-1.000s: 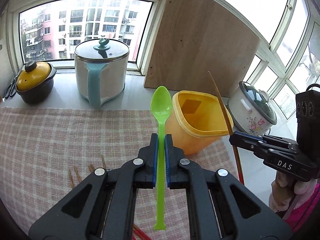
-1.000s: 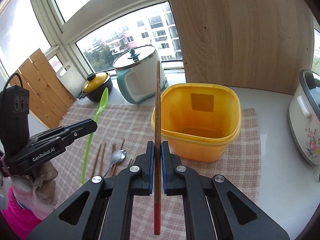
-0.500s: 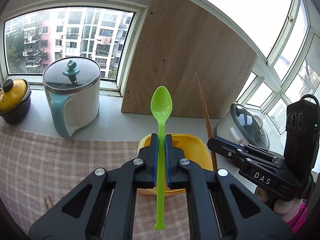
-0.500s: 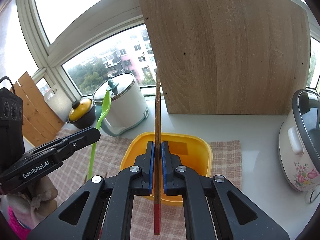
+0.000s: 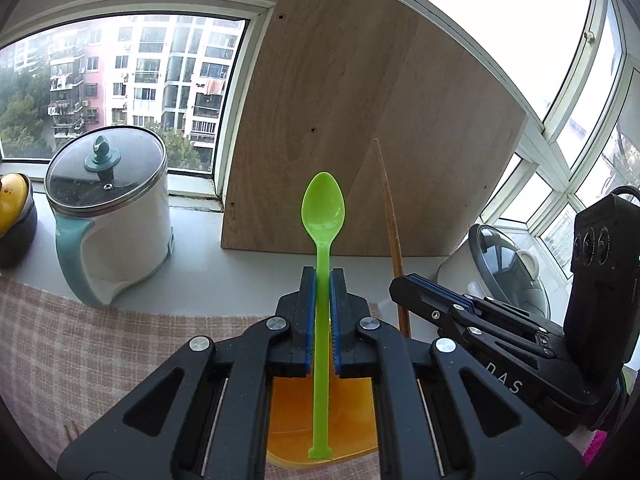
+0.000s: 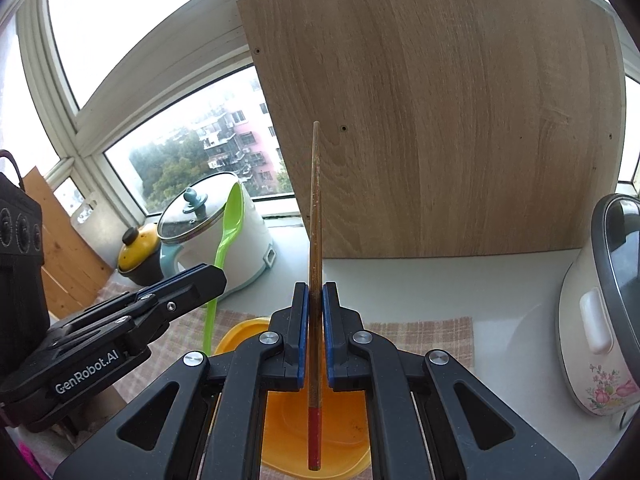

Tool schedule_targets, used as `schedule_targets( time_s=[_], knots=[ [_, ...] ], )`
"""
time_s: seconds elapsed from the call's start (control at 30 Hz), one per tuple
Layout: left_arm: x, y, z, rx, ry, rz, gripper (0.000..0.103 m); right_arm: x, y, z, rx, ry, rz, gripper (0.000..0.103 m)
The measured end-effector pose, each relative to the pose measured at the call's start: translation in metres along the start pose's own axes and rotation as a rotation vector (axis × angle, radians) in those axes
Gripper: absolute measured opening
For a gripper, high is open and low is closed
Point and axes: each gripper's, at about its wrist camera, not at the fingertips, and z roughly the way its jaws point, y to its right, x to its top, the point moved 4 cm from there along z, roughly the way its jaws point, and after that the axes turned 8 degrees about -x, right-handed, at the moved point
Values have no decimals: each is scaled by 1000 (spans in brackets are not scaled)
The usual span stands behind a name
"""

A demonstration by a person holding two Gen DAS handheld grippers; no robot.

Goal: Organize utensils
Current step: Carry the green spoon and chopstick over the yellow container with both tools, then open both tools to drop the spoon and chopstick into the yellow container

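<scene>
A: What's nearest the cameras?

B: The left gripper (image 5: 322, 276) is clenched on a green plastic spoon (image 5: 322, 216), bowl end up and handle end hanging below the pads. The right gripper (image 6: 315, 292) is clamped on a wooden chopstick (image 6: 315, 208) whose lower tip is red. From each wrist view the other gripper shows at the side, so the two are close together.

A: And beneath them?

B: A yellow plastic container (image 6: 280, 420), open at the top. The spoon's handle end and the chopstick's red end both show against its inside in the pictures; whether either touches it I cannot tell.

A: What does the container sit on?

B: A pink-and-beige checked cloth (image 5: 80, 344) spread over a pale grey counter (image 6: 440, 288). The cloth stops short of the back wall, leaving a bare strip of counter.

A: Further back?

B: To the left, a white electric cooker with a teal handle and glass lid (image 5: 108, 216), and beside it a small dark pot with a yellow lid (image 6: 138, 254). To the right, a white rice cooker with a flower print (image 6: 600, 340). A large wooden board (image 6: 440, 120) leans upright against the window behind the counter.

A: And the room?

B: White-framed windows (image 5: 120, 80) wrap round the corner; apartment blocks and trees show outside in daylight. A slatted wooden panel (image 6: 60, 248) stands at the far left.
</scene>
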Motion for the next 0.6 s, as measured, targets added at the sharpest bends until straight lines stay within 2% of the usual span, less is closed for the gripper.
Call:
schedule_targets(
  time_s=[0.2, 0.6],
  knots=[
    [-7, -9, 10, 31, 10, 1, 4, -6, 6, 14, 1, -3, 10, 5],
    [-19, -13, 13, 35, 1, 28, 4, -18, 3, 24, 10, 2, 10, 5]
  ],
)
